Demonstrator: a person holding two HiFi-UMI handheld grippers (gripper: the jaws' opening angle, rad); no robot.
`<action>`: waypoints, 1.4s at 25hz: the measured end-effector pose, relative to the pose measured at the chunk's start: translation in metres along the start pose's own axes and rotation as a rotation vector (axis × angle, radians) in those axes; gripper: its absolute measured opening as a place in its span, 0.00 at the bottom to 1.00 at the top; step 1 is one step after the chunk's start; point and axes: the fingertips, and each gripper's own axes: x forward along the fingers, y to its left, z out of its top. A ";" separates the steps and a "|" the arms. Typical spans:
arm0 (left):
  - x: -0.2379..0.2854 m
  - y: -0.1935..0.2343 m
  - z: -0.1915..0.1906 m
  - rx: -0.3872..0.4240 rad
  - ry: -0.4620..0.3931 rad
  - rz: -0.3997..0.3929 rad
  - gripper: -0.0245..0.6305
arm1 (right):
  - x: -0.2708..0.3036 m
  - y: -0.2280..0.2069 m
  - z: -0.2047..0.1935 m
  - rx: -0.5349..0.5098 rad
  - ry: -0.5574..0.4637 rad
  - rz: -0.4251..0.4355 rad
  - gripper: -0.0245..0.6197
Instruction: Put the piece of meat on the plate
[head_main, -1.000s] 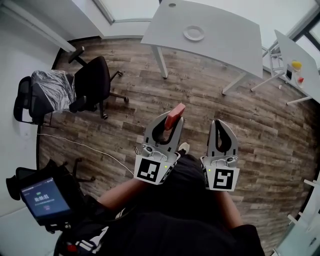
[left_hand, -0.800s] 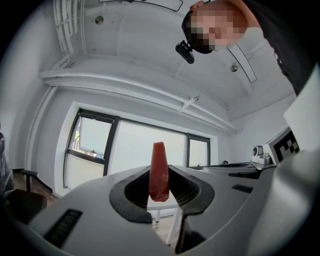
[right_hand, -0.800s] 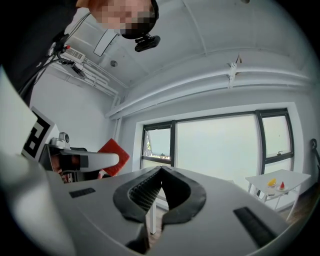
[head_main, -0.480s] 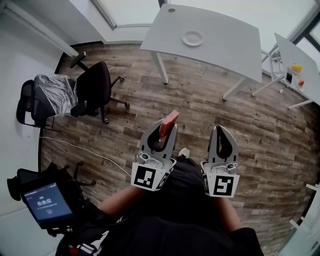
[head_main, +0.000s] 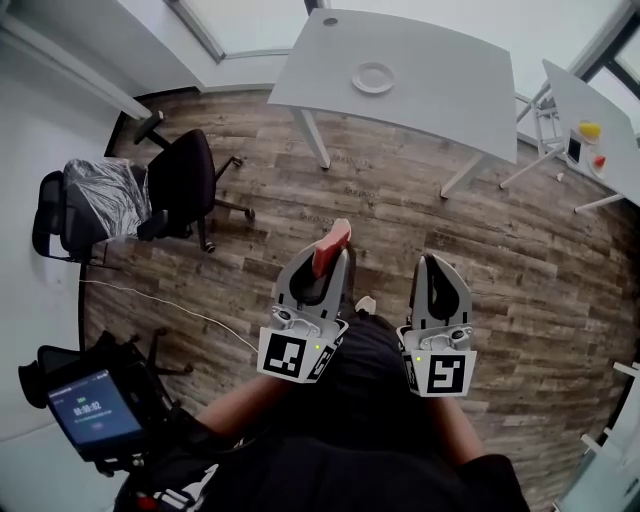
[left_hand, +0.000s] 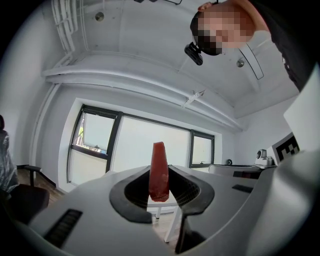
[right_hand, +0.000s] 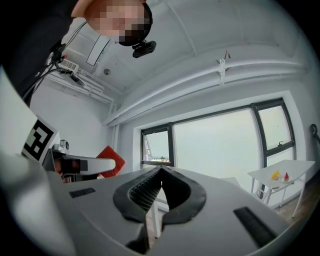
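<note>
A red slab of meat stands upright between the jaws of my left gripper, which is shut on it. In the left gripper view the meat sticks up above the jaw tips. My right gripper is shut with nothing in it; its tips meet in the right gripper view, where the meat shows red at the left. A white plate lies on the grey table far ahead, well apart from both grippers. Both grippers are held level over the wood floor.
A black office chair and a second chair with a silvery cover stand at the left. A phone on a stand is at the bottom left. A small white table with a yellow object is at the right.
The view has shifted slightly: the table and plate sit a bit further left and higher. Both grippers hold the same pose, the meat still gripped in the left one.
</note>
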 end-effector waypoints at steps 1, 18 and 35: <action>0.004 0.000 0.000 0.001 -0.003 0.001 0.19 | 0.001 -0.004 -0.001 -0.001 0.004 0.001 0.05; 0.131 0.022 0.000 0.008 0.000 -0.065 0.19 | 0.081 -0.077 -0.005 -0.002 -0.006 -0.051 0.05; 0.317 0.139 -0.004 -0.006 0.129 -0.069 0.18 | 0.287 -0.172 -0.026 0.063 0.092 -0.169 0.05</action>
